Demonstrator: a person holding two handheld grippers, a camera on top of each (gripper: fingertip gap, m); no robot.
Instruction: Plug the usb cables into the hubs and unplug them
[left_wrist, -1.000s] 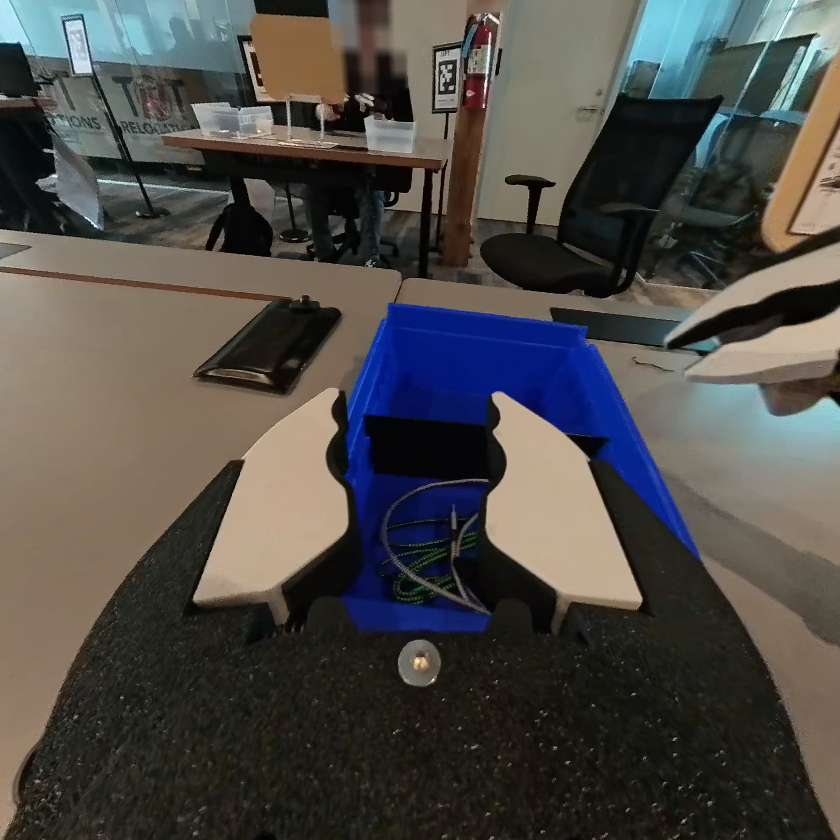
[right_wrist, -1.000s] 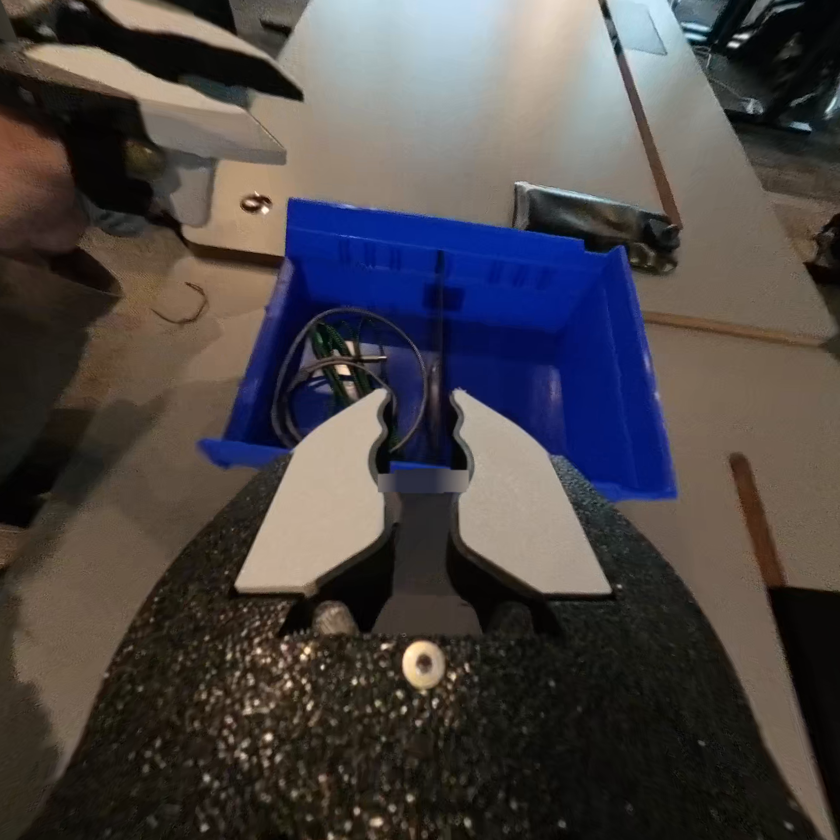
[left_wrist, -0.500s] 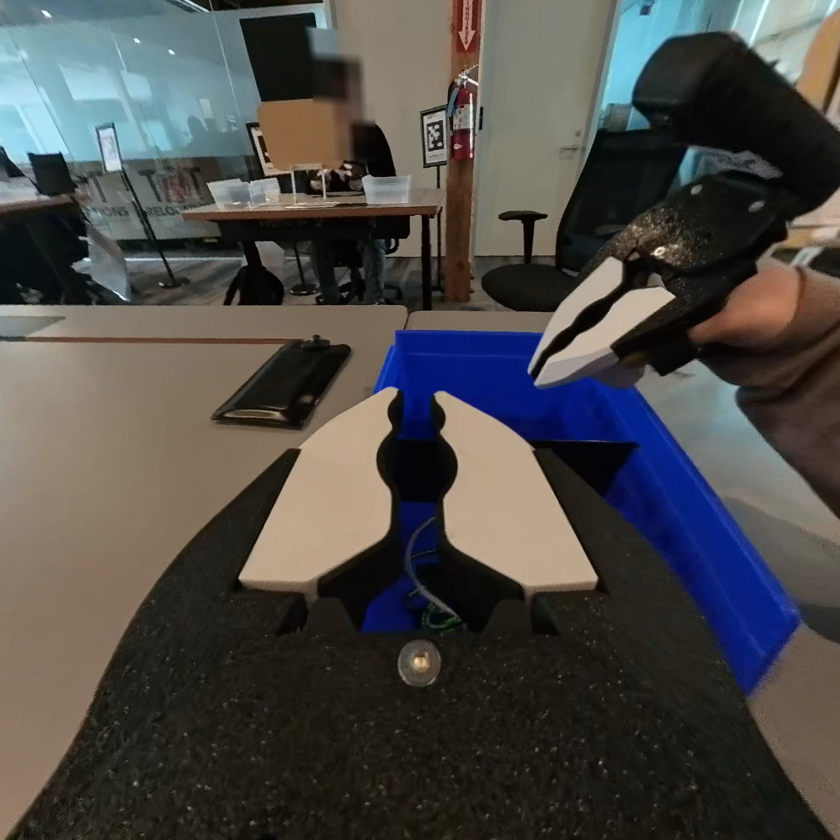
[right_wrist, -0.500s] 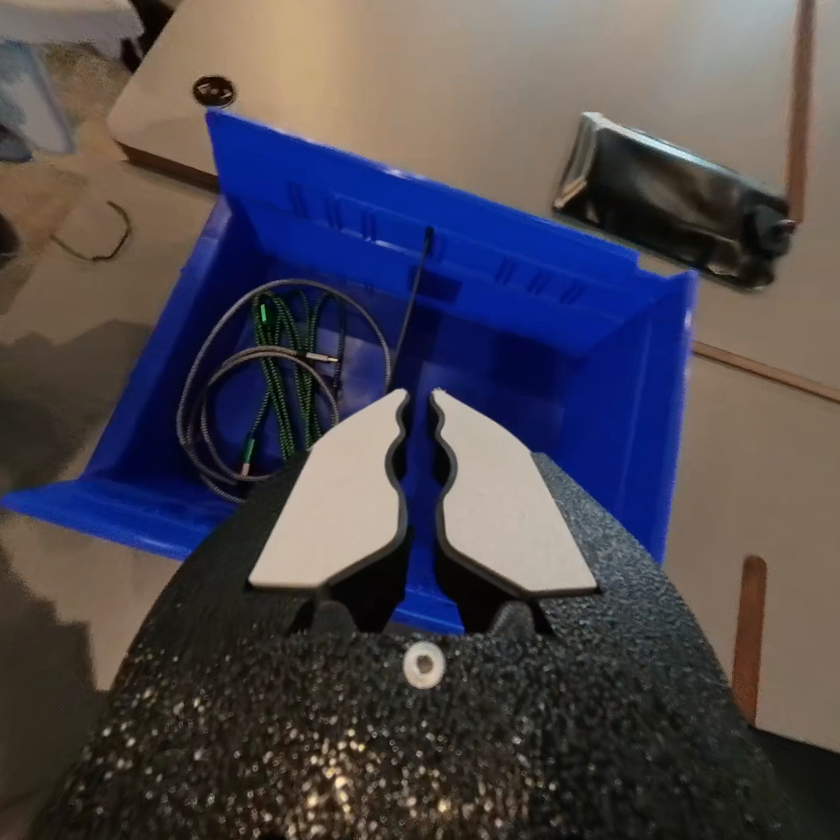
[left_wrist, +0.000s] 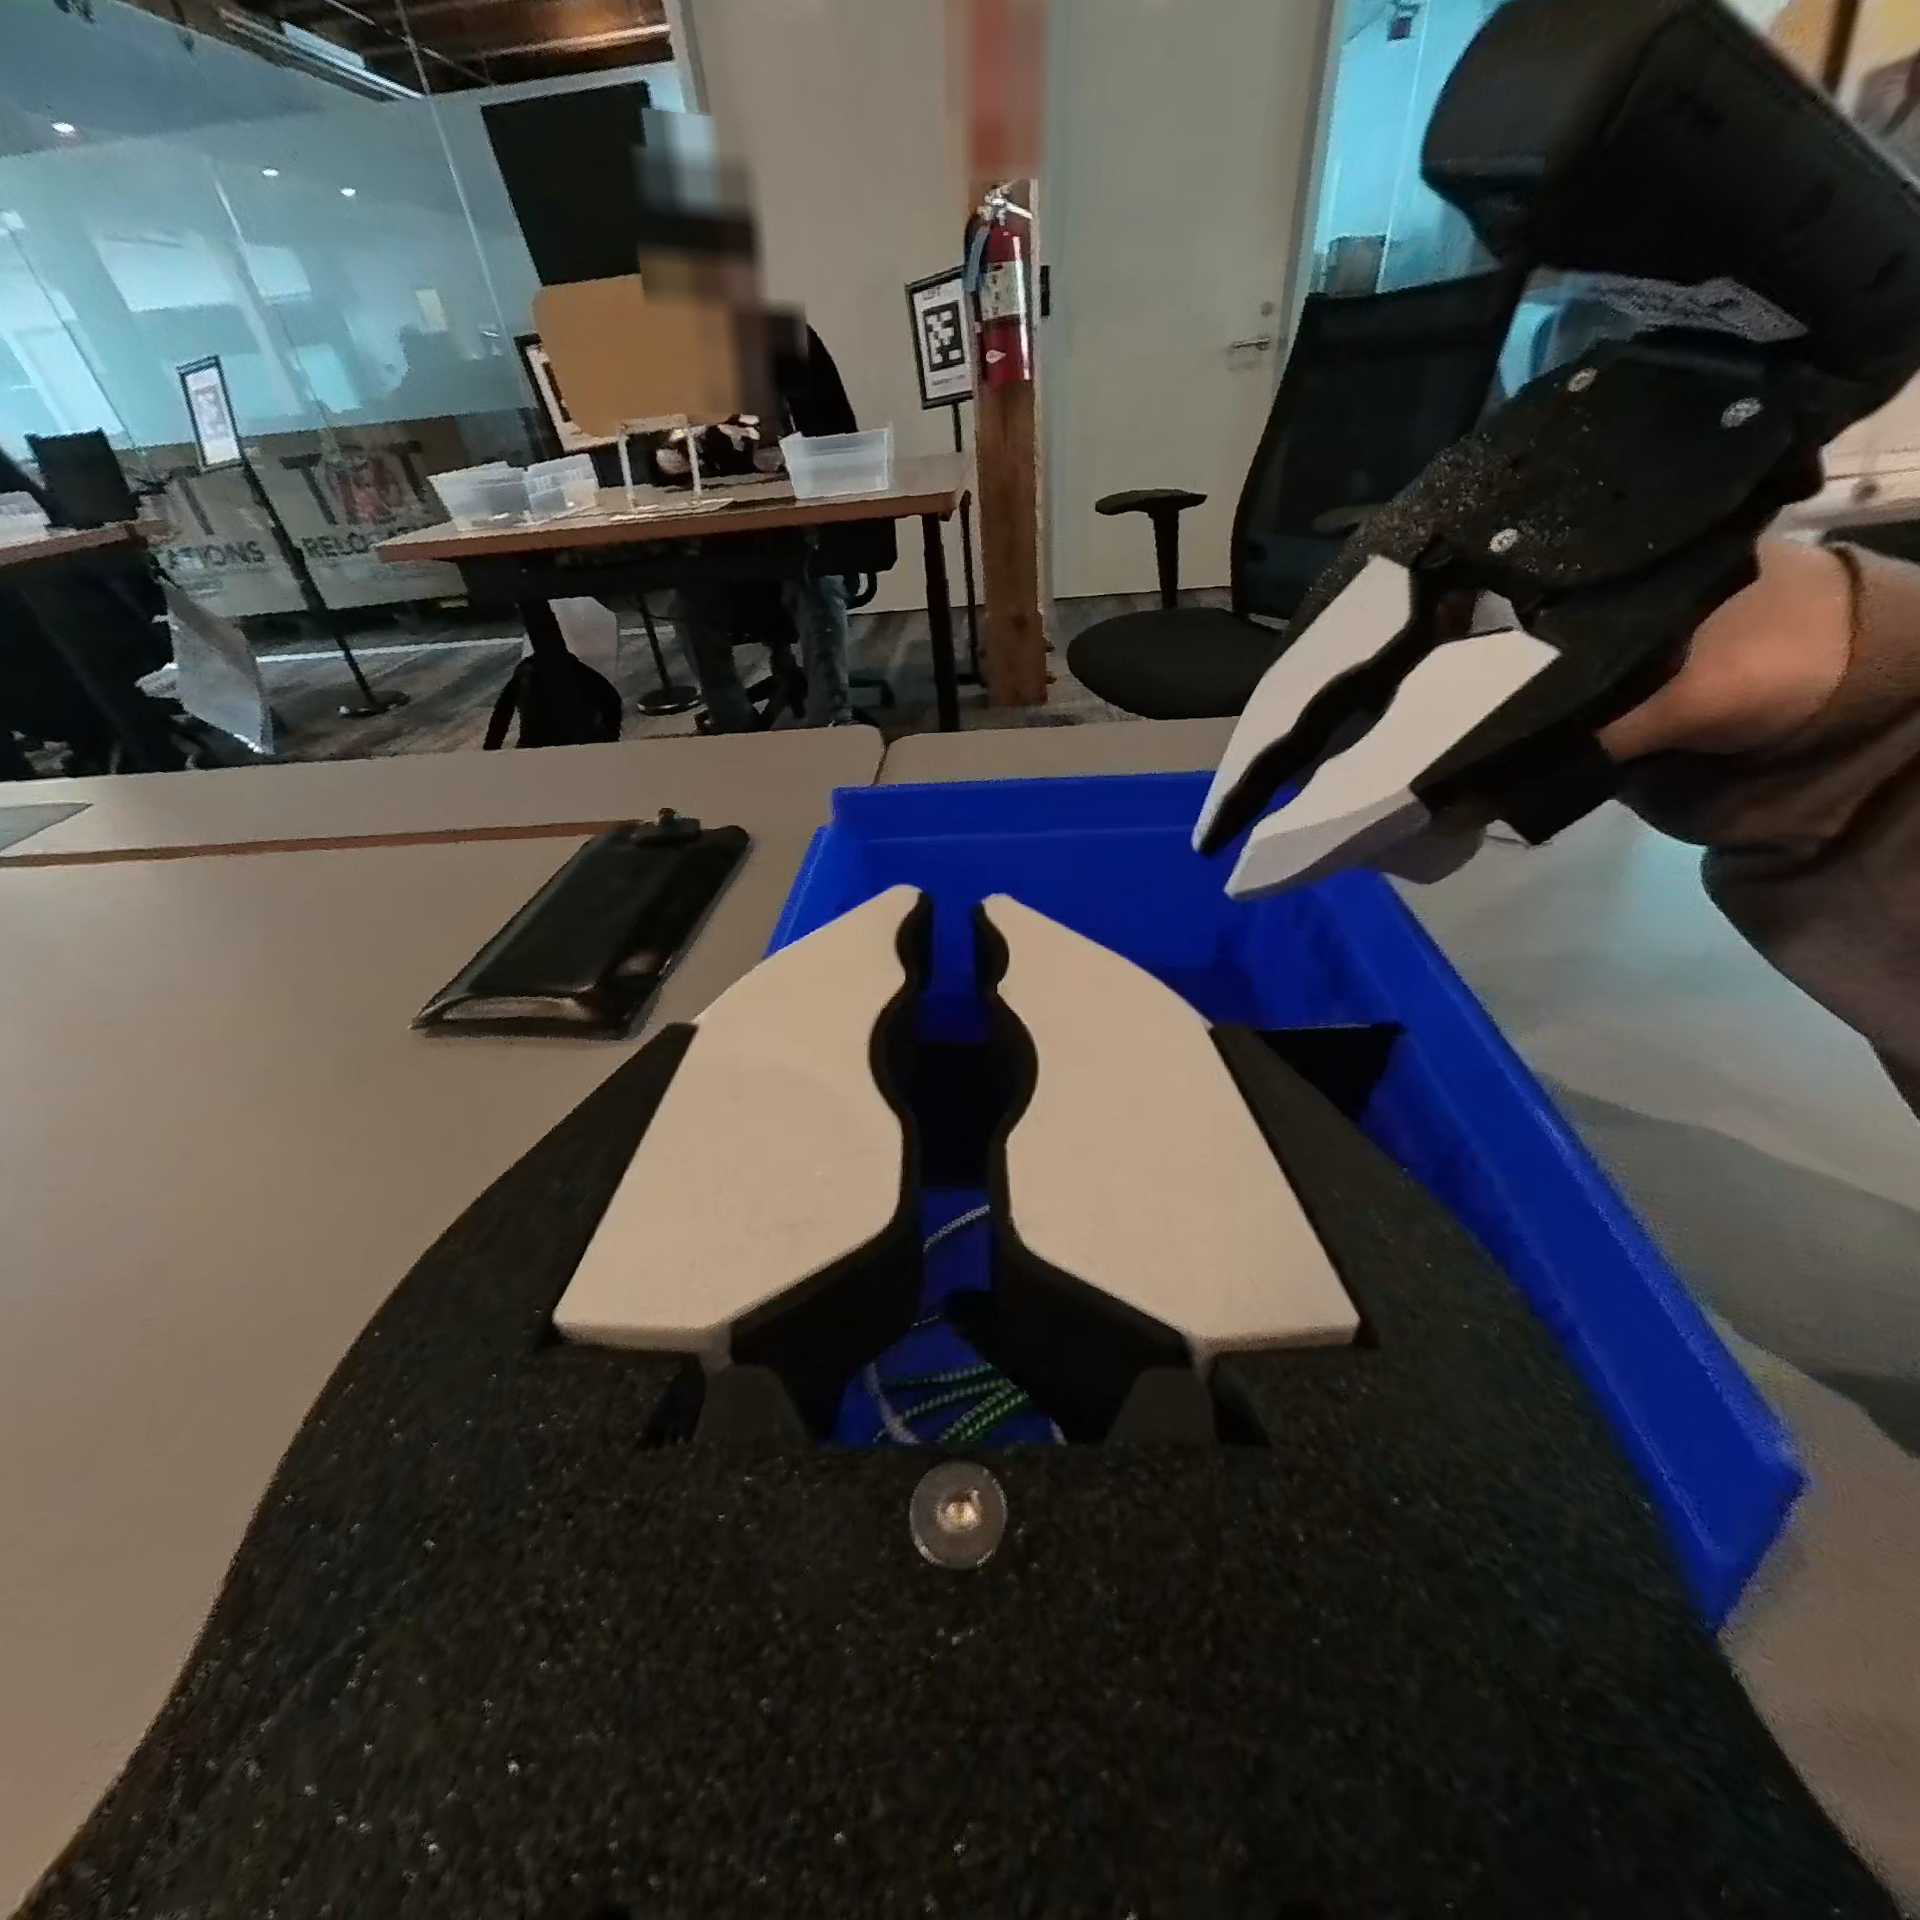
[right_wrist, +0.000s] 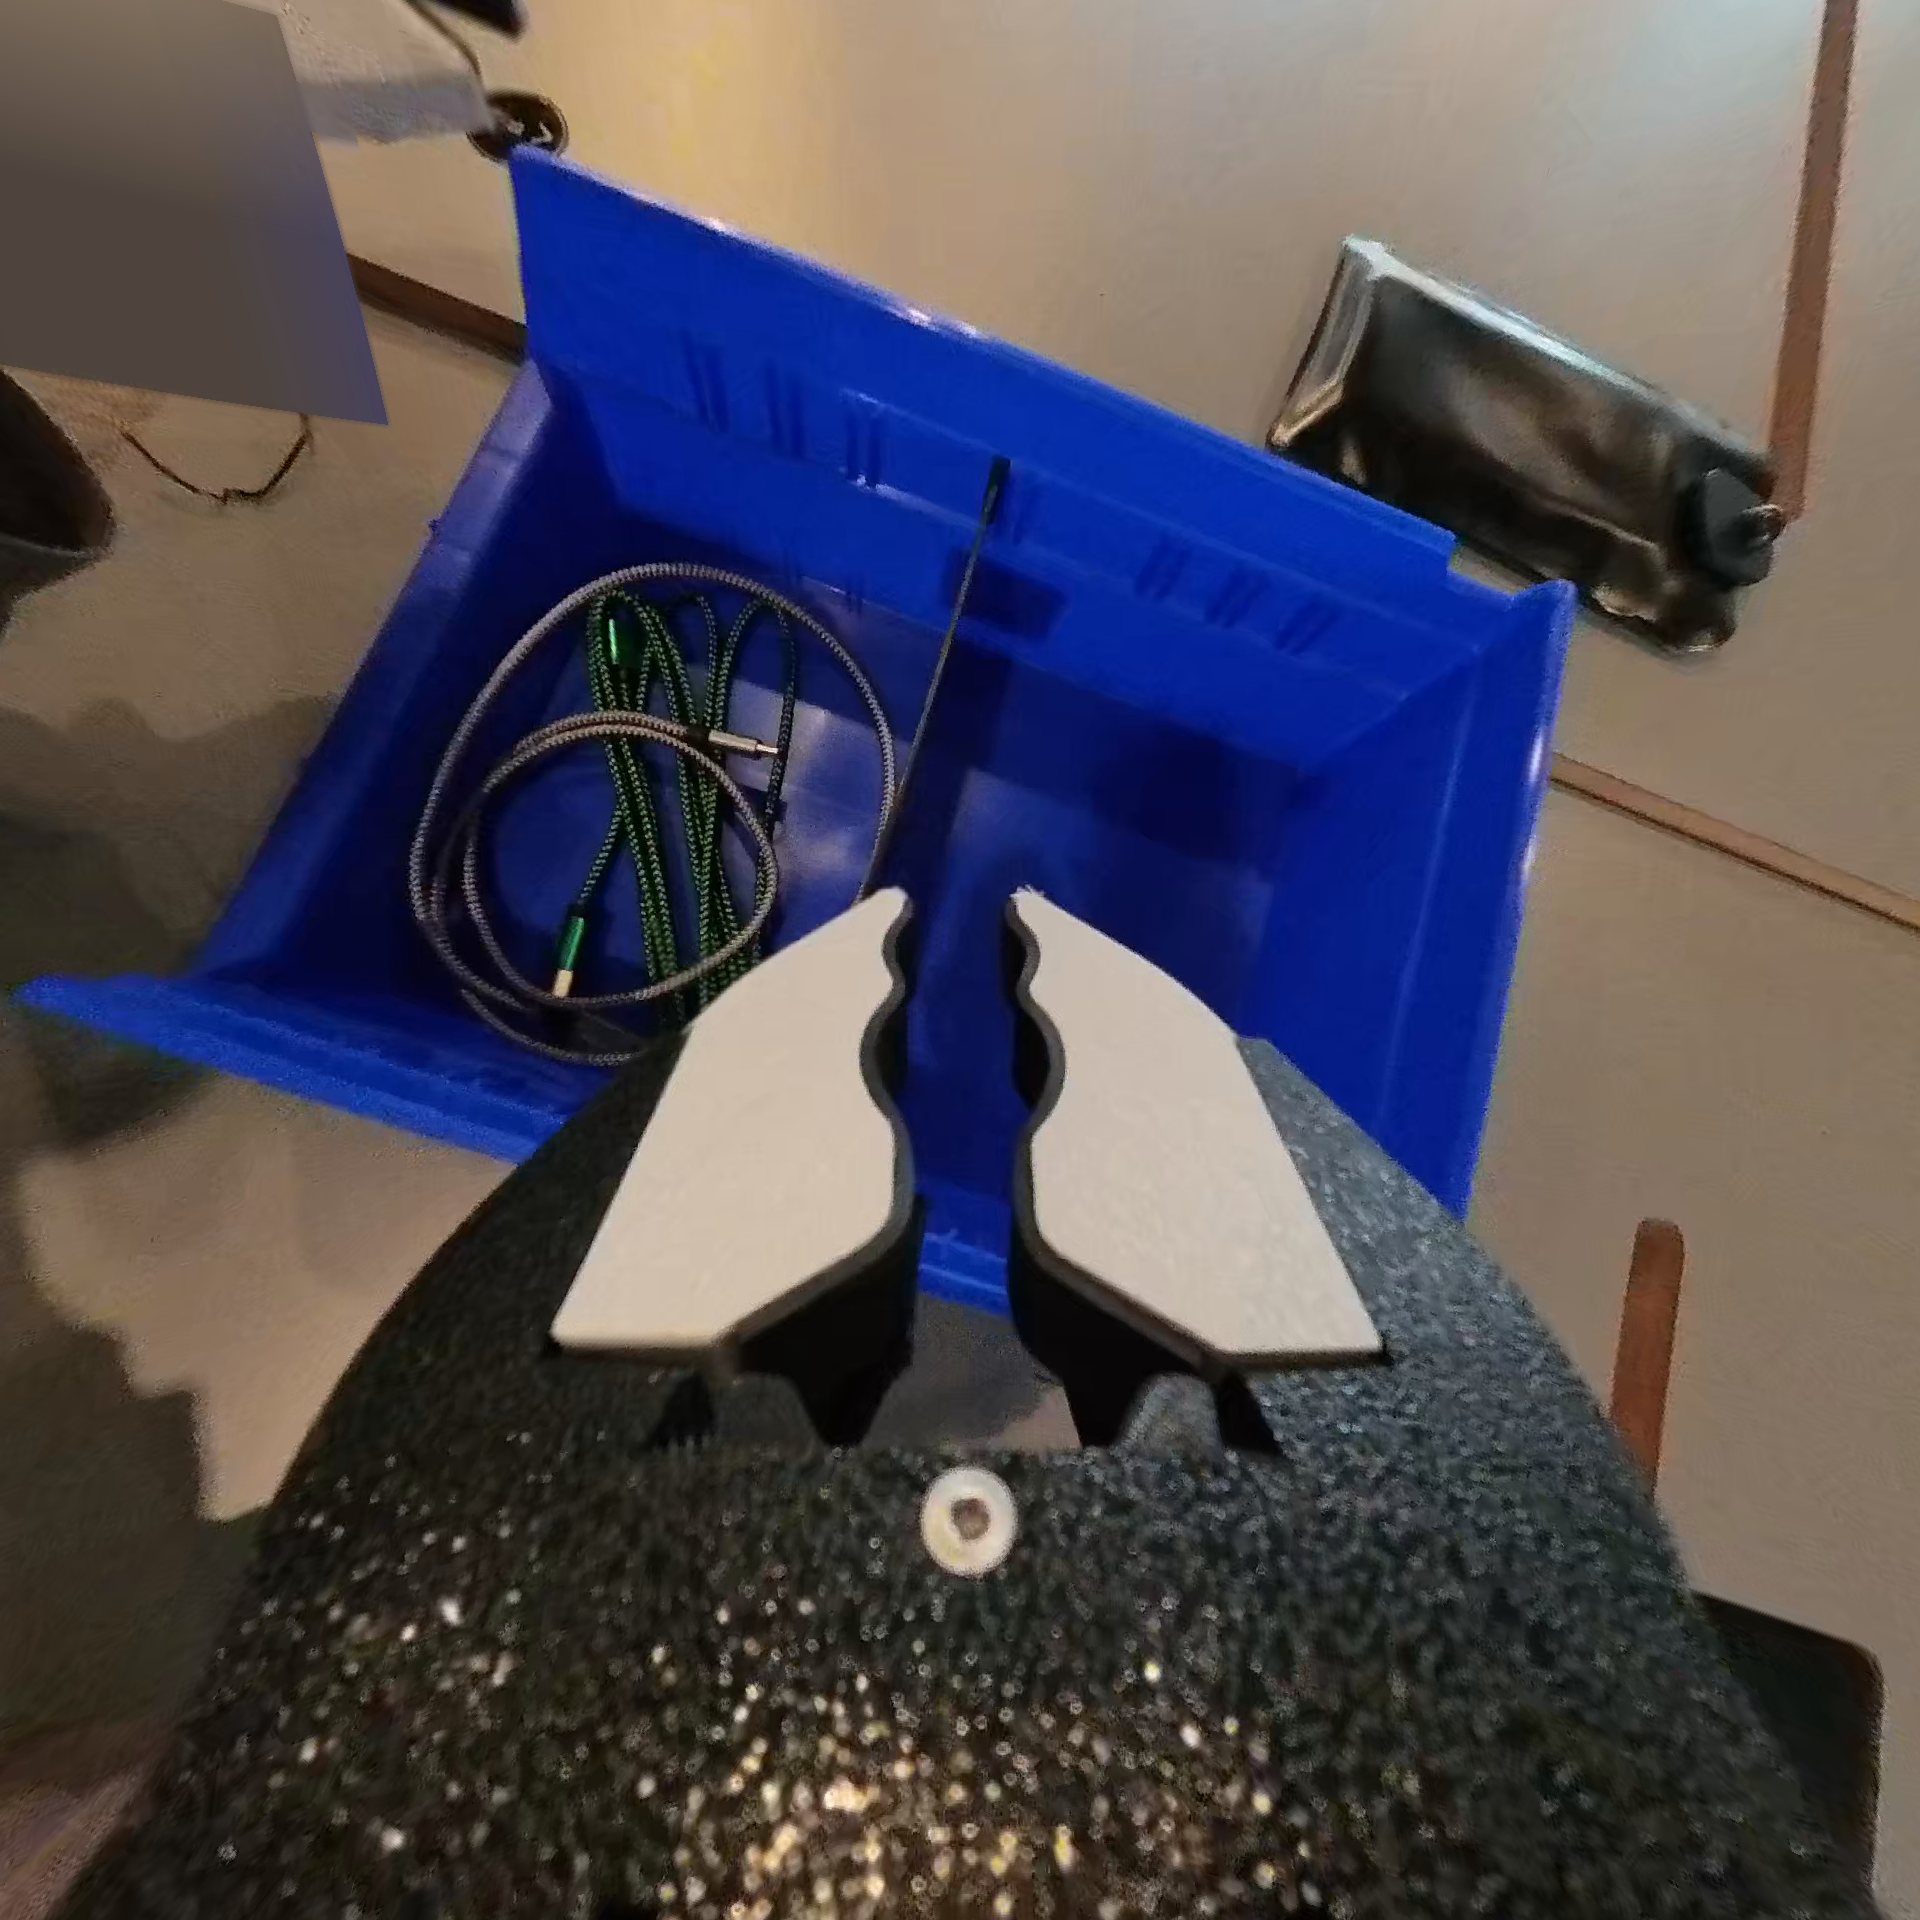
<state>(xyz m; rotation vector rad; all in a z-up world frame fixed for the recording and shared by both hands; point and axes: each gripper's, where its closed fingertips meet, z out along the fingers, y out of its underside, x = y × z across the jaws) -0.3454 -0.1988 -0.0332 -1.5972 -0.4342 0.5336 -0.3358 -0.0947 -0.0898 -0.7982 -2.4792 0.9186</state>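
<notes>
A blue bin (left_wrist: 1039, 805) stands on the grey table, split by a black divider (right_wrist: 940, 665). Grey and green braided usb cables (right_wrist: 644, 810) lie coiled in its left compartment; a bit of them shows under my left fingers (left_wrist: 935, 1403). No hub is in view. My left gripper (left_wrist: 948, 914) is above the bin's near end, nearly closed and empty. My right gripper (right_wrist: 958, 909) hovers over the bin's near wall, its jaws a little apart and empty. It also shows in the left wrist view (left_wrist: 1224, 871), above the bin's far right corner.
A black pouch (left_wrist: 592, 945) lies on the table left of the bin, also in the right wrist view (right_wrist: 1507, 436). A thin bent wire (right_wrist: 229, 478) lies on the table beside the bin. Beyond the table are an office chair (left_wrist: 1351, 468) and a person at another desk. My right fingertips sit around 12 cm from my left ones.
My left gripper closed from wide open and tilted up. My right gripper held a dark flat piece a second ago; now it is empty, over the bin, its jaws slightly wider than half a second ago.
</notes>
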